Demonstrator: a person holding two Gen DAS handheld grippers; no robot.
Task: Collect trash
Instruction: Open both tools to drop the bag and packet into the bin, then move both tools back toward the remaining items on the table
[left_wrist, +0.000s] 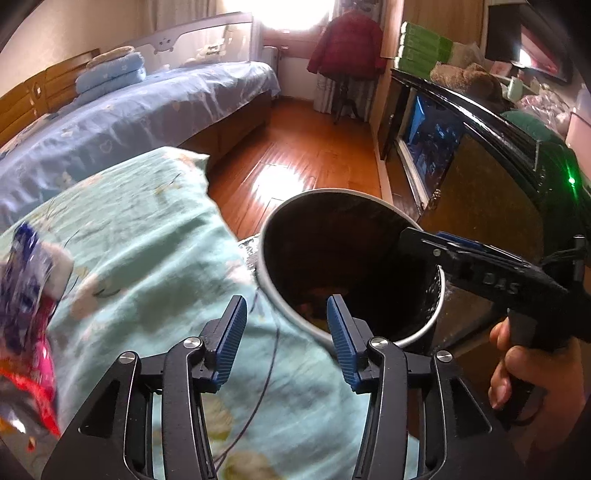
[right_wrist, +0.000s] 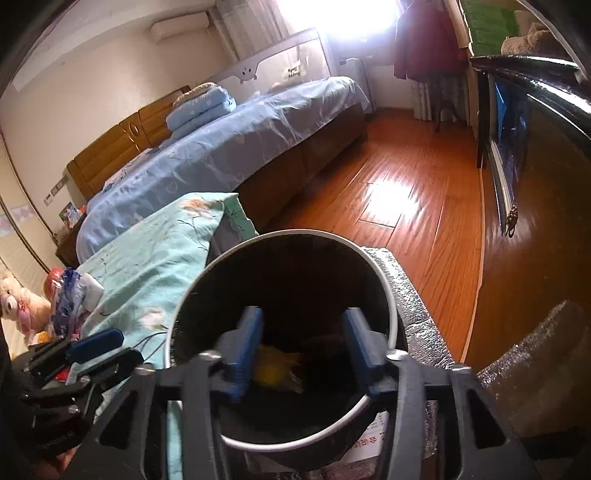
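The right gripper (right_wrist: 301, 354) hangs over the mouth of the round bin (right_wrist: 384, 280), which fills the lower centre of the right wrist view. Its blue fingers (right_wrist: 249, 343) stand apart with nothing between them. Deep in the bin's dark interior lies a yellowish scrap (right_wrist: 275, 373), so the step in hand looks like a drop into the bin (the pads are blurred, which fits a release).

The left gripper (left_wrist: 286, 325), at the bottom of the left wrist view, also has its fingers parted and empty. It sits over the edge where the teal floral bedding (left_wrist: 147, 236) meets the bin's rim (left_wrist: 266, 221).

More trash waits at the far left of that view: a heap of crinkled wrappers (left_wrist: 26, 314), blue, white and red, lying on the bedding well apart from the bin.

The next move probably calls for swinging one gripper left toward that heap. The thin, crumpled film will need the fingers closed on a raised fold without pinching the bedding beneath.
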